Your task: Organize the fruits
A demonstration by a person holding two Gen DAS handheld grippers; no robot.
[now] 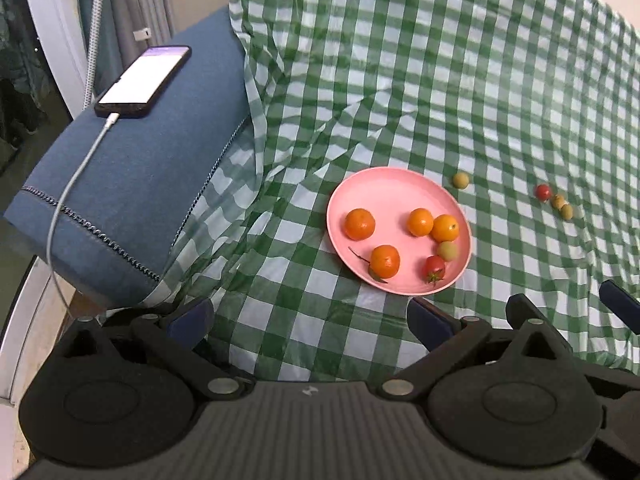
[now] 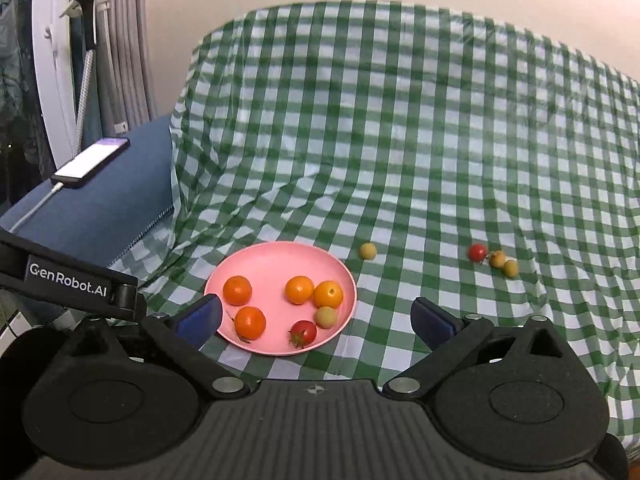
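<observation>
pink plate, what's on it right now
On the plate: four oranges, one red tomato and one yellow-green fruit. The left finger covers a bit of the near rim.

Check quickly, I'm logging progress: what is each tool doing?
Left tool: open, holding nothing.
Right tool: open, holding nothing.

You're working in a home living space.
You can tell by the green-checked cloth thrown over soft furniture, the blue sofa arm with a phone charging on it, and grey curtains hanging at the left.
</observation>
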